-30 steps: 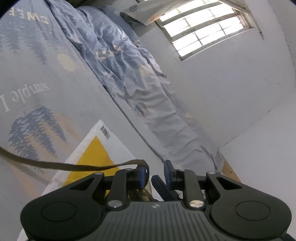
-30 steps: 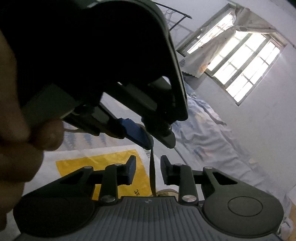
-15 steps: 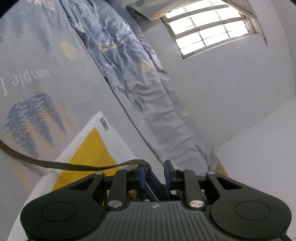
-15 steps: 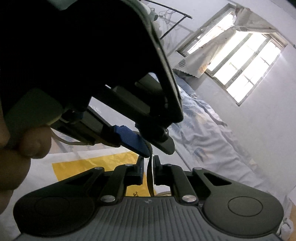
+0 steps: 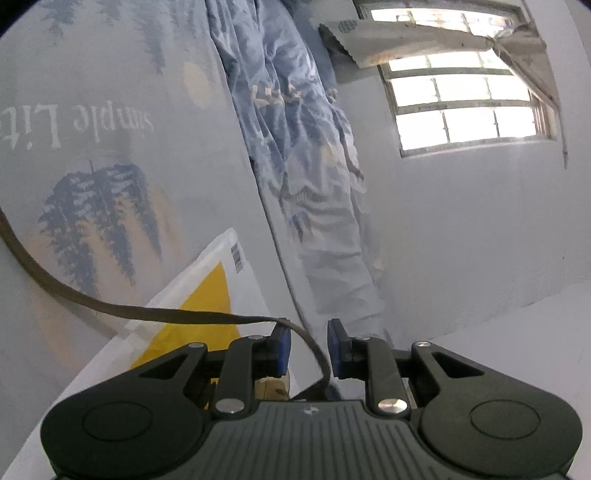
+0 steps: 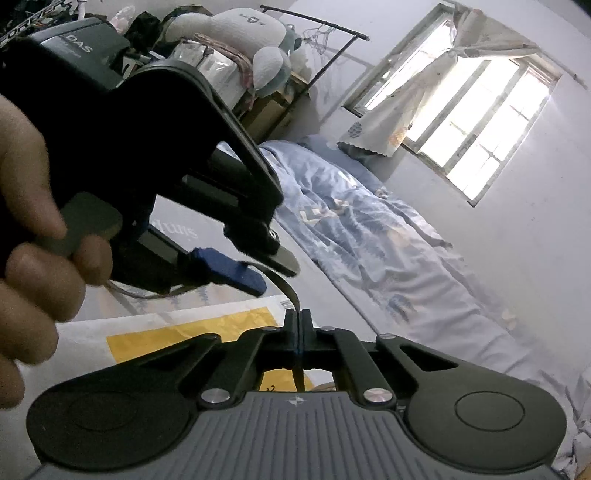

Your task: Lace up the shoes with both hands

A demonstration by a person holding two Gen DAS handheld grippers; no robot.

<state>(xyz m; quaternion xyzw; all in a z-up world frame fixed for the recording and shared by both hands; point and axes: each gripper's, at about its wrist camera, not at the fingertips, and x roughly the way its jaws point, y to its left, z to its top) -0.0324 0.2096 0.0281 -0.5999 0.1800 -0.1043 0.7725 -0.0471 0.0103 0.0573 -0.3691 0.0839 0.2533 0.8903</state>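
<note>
Lace [image 5: 192, 316]: a flat brown strip — it runs in from the far left, curves over the left gripper's left pad and drops down between the two pads.
Left gripper [image 5: 308, 345]: jaws partly apart, pads not pressing the lace.
Right gripper [image 6: 298, 323]: jaws have just been closing and now pinch the lace [image 6: 286, 286] between the pads.
Nearer hand: right — the lace rises from its tips up to the left gripper [image 6: 236, 275] just above.
Shoe: not visible.

A blue tree-print duvet [image 6: 373, 236] lies rumpled along the bed under a barred window [image 6: 476, 122] with a tied-back curtain [image 6: 402, 110]. A white-and-yellow mailer bag [image 5: 207, 306] rests on the bedsheet [image 5: 110, 155]. A plush toy [image 6: 243, 33] tops cluttered shelves.
</note>
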